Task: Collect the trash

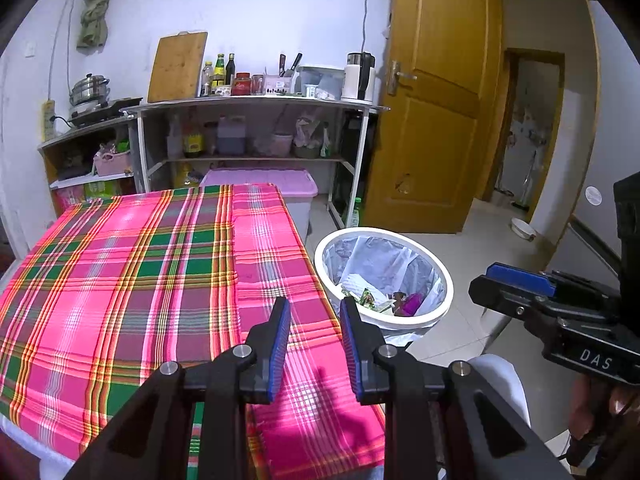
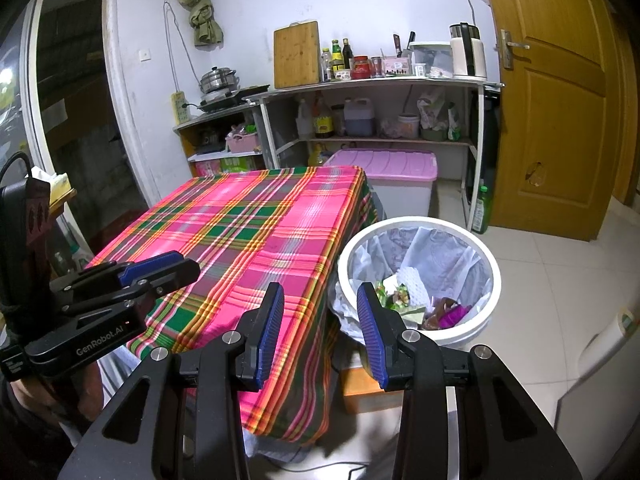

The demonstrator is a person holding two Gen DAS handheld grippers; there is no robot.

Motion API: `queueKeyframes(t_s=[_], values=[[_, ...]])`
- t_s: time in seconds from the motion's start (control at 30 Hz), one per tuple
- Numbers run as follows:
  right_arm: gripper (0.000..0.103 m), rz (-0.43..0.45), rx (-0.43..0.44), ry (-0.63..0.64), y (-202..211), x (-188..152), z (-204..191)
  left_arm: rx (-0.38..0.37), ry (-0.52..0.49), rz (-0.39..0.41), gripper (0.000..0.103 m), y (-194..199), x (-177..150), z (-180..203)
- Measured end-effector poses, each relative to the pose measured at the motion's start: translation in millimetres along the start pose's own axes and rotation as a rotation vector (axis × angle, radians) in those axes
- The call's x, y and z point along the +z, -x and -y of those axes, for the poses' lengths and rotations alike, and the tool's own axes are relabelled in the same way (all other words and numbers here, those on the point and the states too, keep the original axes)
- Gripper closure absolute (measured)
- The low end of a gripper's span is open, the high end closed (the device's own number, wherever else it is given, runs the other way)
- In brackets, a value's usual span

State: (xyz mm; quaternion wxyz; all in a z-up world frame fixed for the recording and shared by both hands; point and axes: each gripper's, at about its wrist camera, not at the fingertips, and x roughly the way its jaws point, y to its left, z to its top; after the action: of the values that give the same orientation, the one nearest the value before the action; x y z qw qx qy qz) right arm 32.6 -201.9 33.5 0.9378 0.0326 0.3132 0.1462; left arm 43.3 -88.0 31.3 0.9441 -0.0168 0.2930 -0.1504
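Bright, even indoor light throughout. Black fisheye corners bend the door (image 1: 436, 92) at two o'clock. A soft shadow falls on the worktop (image 1: 160, 272) at six.

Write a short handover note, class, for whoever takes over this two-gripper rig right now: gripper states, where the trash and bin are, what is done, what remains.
Left gripper: jaws slightly apart, empty, above the plaid tablecloth.
Right gripper: jaws wider apart, empty, near the table's edge by the bin.
White bin: on the floor beside the table, lined with a bag, with wrappers and scraps at the bottom.
Done: trash is in the bin; none shows on the cloth.
Left: probably little; check the floor and the hidden spots around the table.
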Motion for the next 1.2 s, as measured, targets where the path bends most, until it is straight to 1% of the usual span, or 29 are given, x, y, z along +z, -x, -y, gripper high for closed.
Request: queueKeyframes(t_s=[1.2], values=[[0.064,-0.019,0.002,0.003,-2.3,1.5,4.0,0.001,0.005,-0.011,0.078,-0.7,-1.6,-0.7]])
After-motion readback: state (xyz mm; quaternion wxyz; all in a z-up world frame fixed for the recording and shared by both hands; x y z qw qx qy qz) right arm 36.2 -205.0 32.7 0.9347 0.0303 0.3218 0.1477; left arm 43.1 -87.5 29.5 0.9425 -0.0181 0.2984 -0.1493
